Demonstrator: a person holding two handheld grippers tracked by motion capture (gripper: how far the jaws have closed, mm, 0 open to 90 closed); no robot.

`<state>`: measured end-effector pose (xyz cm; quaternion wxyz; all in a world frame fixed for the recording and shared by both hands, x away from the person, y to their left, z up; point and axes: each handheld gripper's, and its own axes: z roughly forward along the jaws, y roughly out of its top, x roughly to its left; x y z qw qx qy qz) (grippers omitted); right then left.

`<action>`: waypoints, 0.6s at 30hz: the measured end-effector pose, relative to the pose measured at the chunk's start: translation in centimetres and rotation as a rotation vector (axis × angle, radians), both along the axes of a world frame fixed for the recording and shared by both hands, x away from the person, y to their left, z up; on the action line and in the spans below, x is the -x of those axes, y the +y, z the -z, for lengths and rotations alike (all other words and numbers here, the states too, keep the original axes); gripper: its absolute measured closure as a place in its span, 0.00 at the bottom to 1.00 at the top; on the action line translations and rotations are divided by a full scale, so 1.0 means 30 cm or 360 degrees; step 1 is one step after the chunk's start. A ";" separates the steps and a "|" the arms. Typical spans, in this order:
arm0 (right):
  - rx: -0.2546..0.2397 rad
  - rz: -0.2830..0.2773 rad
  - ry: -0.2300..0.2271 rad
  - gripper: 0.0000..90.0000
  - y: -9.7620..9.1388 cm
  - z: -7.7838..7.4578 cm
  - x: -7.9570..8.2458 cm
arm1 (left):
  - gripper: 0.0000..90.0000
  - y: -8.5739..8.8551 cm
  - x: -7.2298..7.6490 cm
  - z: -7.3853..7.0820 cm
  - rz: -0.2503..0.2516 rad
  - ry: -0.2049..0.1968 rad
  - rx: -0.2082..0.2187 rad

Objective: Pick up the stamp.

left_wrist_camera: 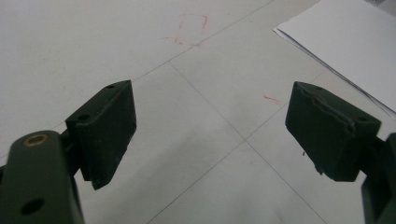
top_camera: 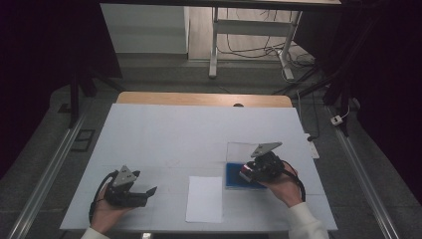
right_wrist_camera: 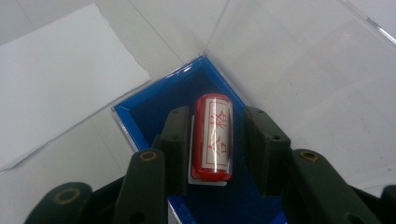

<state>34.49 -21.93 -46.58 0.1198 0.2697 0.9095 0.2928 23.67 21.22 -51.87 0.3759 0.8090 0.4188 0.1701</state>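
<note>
Closing on the red stamp (right_wrist_camera: 213, 137) in the blue tray (right_wrist_camera: 154, 105), right gripper (right_wrist_camera: 214, 149) straddled it, pads not yet pinching | left gripper (left_wrist_camera: 210, 135) gaped wide, idle near-left | next, I judged: squeeze, lift clear.

A white-topped table (top_camera: 164, 134) carries 1 white paper sheet (top_camera: 204, 198) and, just beside it, a blue tray (top_camera: 232, 175)
</note>
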 end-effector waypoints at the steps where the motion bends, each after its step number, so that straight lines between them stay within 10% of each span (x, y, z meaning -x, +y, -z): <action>1: 0.0005 0.0007 0.0001 0.72 0.002 0.001 0.001 | 0.19 0.000 0.000 0.000 0.0002 0.0000 0.0001; 18: -0.0003 0.0004 0.0008 0.78 0.004 0.001 0.002 | 0.19 -0.001 0.000 0.003 0.0001 0.0005 -0.0001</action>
